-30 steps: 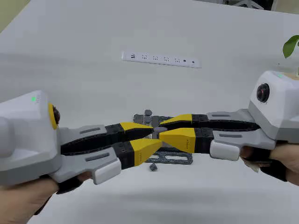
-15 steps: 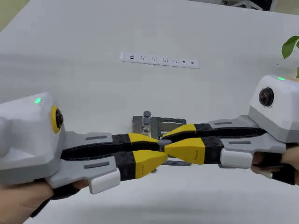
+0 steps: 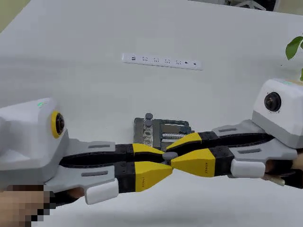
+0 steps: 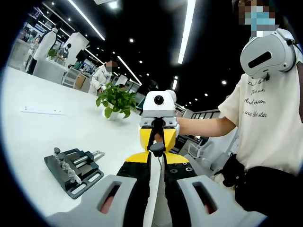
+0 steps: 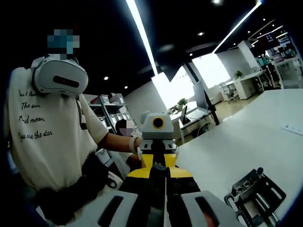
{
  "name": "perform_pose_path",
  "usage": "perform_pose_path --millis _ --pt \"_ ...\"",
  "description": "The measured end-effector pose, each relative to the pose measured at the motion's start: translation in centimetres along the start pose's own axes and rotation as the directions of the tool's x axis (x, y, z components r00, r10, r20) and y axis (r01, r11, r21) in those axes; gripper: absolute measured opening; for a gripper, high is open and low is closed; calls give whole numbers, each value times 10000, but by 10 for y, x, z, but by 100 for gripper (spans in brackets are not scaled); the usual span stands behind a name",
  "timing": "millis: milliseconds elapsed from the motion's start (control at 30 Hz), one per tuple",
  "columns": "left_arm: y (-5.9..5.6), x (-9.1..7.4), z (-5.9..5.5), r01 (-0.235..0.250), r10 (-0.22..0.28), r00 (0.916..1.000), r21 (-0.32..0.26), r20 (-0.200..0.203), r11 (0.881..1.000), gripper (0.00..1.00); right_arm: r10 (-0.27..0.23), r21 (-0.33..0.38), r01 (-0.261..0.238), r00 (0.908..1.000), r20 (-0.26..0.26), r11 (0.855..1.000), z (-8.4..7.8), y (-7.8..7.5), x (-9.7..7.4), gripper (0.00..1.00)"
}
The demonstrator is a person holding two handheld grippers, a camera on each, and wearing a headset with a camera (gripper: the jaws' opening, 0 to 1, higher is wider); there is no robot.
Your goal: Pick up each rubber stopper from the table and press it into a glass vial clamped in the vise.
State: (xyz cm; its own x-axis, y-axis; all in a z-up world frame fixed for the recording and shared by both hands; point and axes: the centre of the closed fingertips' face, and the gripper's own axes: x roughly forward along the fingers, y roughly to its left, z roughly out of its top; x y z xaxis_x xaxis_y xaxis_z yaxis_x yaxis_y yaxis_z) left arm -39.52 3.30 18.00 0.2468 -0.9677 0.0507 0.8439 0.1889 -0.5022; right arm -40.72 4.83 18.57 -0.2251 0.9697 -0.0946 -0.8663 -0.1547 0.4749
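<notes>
I'm looking down on a white tabletop (image 3: 85, 42) with a power strip (image 3: 162, 61) lying along its far side. Nearer me sits the vise (image 3: 176, 127), which clamps a row of glass vials (image 3: 148, 135); the farthest ones are capped in grey. In front of the vise and raised off the surface, my left tool (image 3: 164, 159) and right tool (image 3: 174, 154) meet tip to tip. Both are drawn in on one grey rubber stopper (image 3: 169, 155), pinching it between them. The left gripper view shows the vise low on the left and a potted plant (image 4: 115, 101) beyond it.
</notes>
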Motion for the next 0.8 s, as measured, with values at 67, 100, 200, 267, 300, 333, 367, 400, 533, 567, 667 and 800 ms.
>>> perform_pose_path --millis 67,100,200,267,300,333,367,400,533,567,667,800 --pt "-2 0 1 53 -53 10000 22 56 10000 4 85 -4 -85 10000 28 10000 0 1 0 6" --pt "-2 0 0 16 -16 10000 23 63 10000 4 78 -31 -78 10000 24 10000 1 1 -1 6" --pt "-3 0 0 0 0 10000 49 74 10000 4 98 -86 -98 10000 -4 9999 1 2 -1 6" --pt "-3 0 0 13 -14 10000 33 60 10000 4 104 -51 -105 9999 -48 9999 0 2 -1 6" --pt "-3 0 -1 -8 8 10000 64 45 10000 4 88 -70 -88 9999 -58 9999 0 2 -1 6" --pt "-3 1 -1 -44 43 10000 105 14 9999 4 52 -89 -53 9999 -90 9999 -1 2 -1 6" --pt "-3 1 -2 -7 7 10000 88 -51 10000 4 73 -83 -74 9998 -164 9999 -2 2 -1 6" --pt "-3 1 -3 -12 13 10000 94 -76 10000 4 58 -60 -59 9998 -192 10000 -2 2 -1 6" --pt "0 2 -5 -180 186 9996 272 -210 9995 3 -125 22 126 9990 -418 9999 -6 0 -3 7" --pt "1 2 -5 -194 202 9995 333 -226 9993 3 -131 23 132 9989 -443 9999 -6 0 -4 7" --pt "5 2 -8 -471 504 9975 646 -496 9968 3 -325 129 334 9977 -597 9994 -8 -4 -5 13" --pt "16 1 -19 -1008 1200 9848 1499 -1256 9836 3 -1059 -363 1019 9853 -1343 9941 -11 -19 -15 17"
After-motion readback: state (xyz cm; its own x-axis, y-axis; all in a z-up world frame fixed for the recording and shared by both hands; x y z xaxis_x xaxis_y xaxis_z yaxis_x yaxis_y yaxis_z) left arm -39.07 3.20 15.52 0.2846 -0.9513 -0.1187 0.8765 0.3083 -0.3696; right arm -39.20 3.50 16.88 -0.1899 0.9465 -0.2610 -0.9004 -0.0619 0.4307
